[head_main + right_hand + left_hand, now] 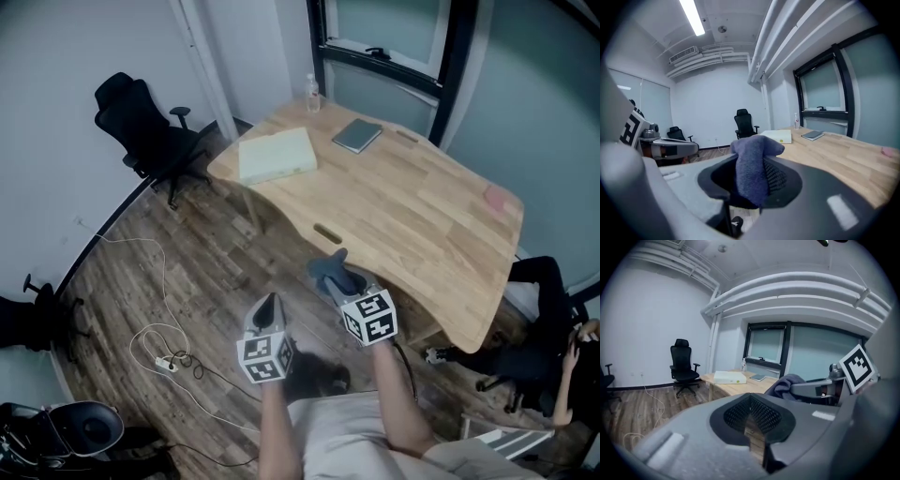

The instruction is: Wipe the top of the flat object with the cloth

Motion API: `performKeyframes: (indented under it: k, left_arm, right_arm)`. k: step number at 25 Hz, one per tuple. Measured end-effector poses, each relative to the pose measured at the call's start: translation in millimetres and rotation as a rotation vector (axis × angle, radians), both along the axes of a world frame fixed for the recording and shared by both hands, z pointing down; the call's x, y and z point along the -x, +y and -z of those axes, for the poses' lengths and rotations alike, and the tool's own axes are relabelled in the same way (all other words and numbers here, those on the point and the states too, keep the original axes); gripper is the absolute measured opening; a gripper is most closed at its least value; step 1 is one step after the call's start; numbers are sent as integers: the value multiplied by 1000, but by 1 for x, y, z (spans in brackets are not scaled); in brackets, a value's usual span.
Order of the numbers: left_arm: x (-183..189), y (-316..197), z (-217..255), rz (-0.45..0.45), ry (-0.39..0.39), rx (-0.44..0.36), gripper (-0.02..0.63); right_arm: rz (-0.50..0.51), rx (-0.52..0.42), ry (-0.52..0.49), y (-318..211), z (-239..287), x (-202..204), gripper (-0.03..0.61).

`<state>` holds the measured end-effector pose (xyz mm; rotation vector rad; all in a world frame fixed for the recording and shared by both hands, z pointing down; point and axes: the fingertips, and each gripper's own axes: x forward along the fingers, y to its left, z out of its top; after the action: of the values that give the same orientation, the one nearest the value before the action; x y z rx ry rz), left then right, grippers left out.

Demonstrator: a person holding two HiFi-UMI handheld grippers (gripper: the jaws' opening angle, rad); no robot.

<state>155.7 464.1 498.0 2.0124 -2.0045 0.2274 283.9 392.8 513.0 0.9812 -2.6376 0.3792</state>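
Observation:
A cream flat box point(277, 155) lies on the far left corner of the wooden table point(412, 225), with a grey notebook point(357, 135) to its right. Both also show far ahead in the right gripper view, the box point(778, 136) and the notebook point(813, 135). My right gripper point(330, 274) hovers at the table's near edge, shut on a grey-blue cloth point(752, 171) that sticks up between its jaws. My left gripper point(267, 307) hangs over the floor to its left, jaws together and holding nothing point(751, 420). In the left gripper view the cloth point(787, 383) appears to the right.
A clear bottle point(311, 94) stands at the table's far edge and a pink item point(500, 199) lies at its right end. A black office chair point(150, 131) stands to the left of the table. Cables point(164, 352) trail on the wood floor. A seated person point(562, 347) is at the right.

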Motion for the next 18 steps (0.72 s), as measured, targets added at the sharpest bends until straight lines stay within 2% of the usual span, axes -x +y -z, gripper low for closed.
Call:
performKeyframes:
  k: [3, 11, 14, 18]
  left_arm:
    - [11, 0, -6, 37, -86, 17, 8]
    - [26, -21, -16, 45, -37, 20, 8]
    - [35, -32, -17, 55, -44, 24, 8]
    - [50, -48, -19, 73, -56, 8, 8]
  right_arm:
    - [2, 20, -48, -3, -2, 6, 138]
    - [-31, -21, -63, -24, -4, 15, 137]
    - [-19, -26, -111, -36, 3, 25, 133]
    - [-34, 24, -204, -52, 8, 36, 130]
